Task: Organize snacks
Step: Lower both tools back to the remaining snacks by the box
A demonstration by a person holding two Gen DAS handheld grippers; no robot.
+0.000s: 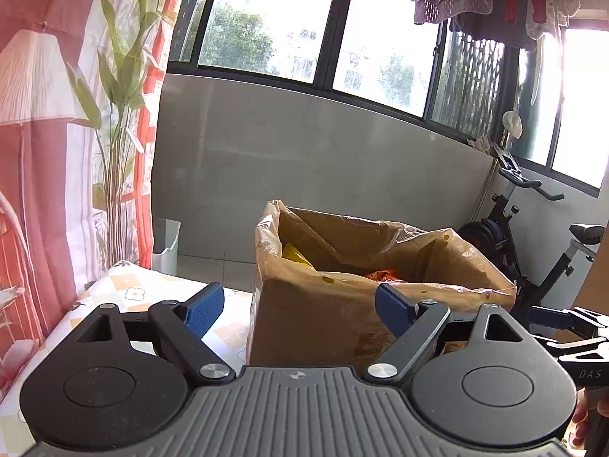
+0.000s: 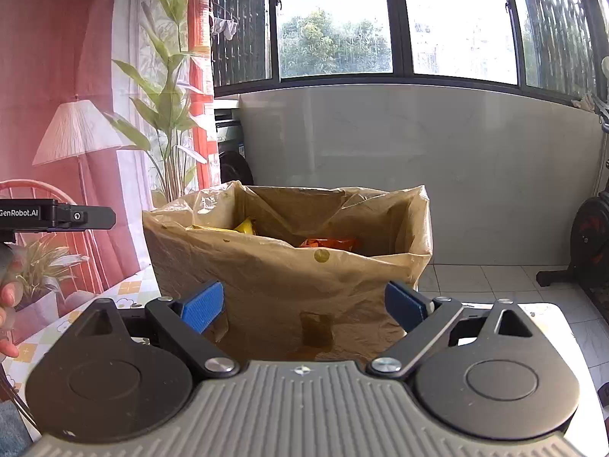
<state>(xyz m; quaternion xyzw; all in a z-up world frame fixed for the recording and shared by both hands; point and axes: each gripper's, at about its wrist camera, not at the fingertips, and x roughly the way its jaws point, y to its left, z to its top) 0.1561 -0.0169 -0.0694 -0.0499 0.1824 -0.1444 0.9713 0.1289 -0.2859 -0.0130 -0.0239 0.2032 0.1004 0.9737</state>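
Observation:
A cardboard box lined with a tan plastic bag (image 1: 316, 316) stands on the table; it also shows in the right wrist view (image 2: 281, 285). Inside lie a yellow snack pack (image 1: 295, 255), also in the right wrist view (image 2: 243, 226), and an orange snack pack (image 1: 384, 275), also in the right wrist view (image 2: 327, 243). My left gripper (image 1: 300, 306) is open and empty, just in front of the box. My right gripper (image 2: 304, 304) is open and empty, facing the box's near side.
The table has a floral patterned cloth (image 1: 133, 289). A white bin (image 1: 165, 245) stands on the floor behind it. An exercise bike (image 1: 525, 236) stands at the right. A printed backdrop (image 2: 76, 114) hangs at the left. The other gripper shows at each view's edge.

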